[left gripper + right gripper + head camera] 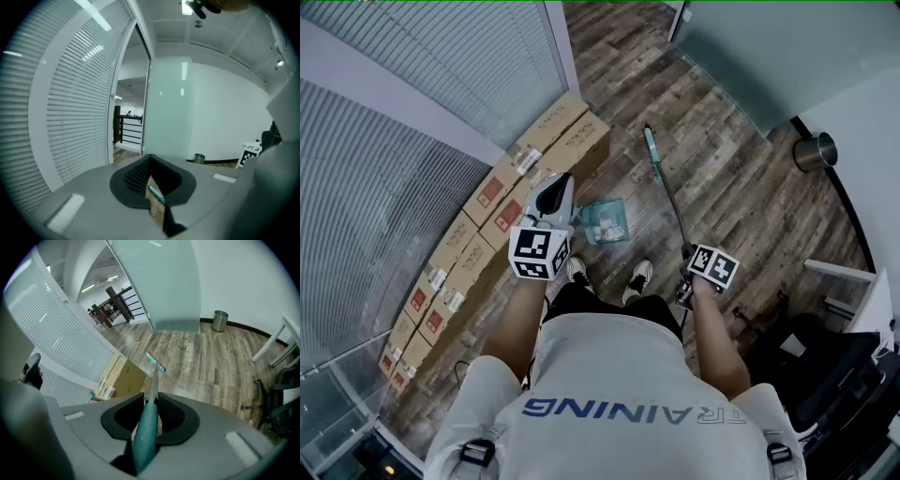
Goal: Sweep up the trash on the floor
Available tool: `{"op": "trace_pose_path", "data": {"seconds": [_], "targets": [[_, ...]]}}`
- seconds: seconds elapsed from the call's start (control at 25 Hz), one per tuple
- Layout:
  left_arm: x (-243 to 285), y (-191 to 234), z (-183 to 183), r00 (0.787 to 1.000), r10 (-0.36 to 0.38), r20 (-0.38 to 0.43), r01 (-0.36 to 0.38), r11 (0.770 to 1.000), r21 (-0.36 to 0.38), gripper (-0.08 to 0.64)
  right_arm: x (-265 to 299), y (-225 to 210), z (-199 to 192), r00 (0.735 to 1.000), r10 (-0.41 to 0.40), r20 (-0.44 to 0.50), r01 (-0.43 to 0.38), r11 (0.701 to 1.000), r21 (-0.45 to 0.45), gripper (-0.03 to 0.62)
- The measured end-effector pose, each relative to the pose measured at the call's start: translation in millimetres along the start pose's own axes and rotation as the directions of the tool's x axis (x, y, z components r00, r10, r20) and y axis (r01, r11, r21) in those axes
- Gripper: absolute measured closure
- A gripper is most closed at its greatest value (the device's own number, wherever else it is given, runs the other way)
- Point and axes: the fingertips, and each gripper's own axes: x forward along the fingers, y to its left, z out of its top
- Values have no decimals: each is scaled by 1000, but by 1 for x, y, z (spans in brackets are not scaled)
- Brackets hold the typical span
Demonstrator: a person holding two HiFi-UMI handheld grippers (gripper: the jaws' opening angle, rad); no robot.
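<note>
The broom has a teal grip, a thin pole (668, 199) and a narrow teal head (652, 142) resting on the wood floor ahead of the person's feet. My right gripper (687, 284) is shut on the teal grip (145, 427), and the pole runs out to the head (155, 362). A teal dustpan (606, 221) lies on the floor by the cardboard boxes, with something pale in it. My left gripper (555, 193) is raised above the boxes, apart from the dustpan, with its jaws (152, 176) shut and nothing between them. I cannot make out any loose trash.
A row of cardboard boxes (487, 234) lines the blinds-covered glass wall on the left. A metal bin (816, 150) stands by the far wall. A dark office chair (825, 375) and white furniture (844, 272) crowd the right. The person's shoes (637, 274) are just behind the dustpan.
</note>
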Motion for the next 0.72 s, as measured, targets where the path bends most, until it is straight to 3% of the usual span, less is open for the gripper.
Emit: {"op": "trace_pose_path", "data": {"seconds": [0.36, 0.72], "targets": [[-22, -16, 68, 990, 4, 139, -1, 1000, -21, 558, -40, 56, 53, 989, 50, 138, -39, 996, -84, 482], [-29, -35, 88, 983, -28, 183, 30, 1000, -10, 558, -63, 74, 67, 979, 81, 185, -57, 990, -131, 482]]}}
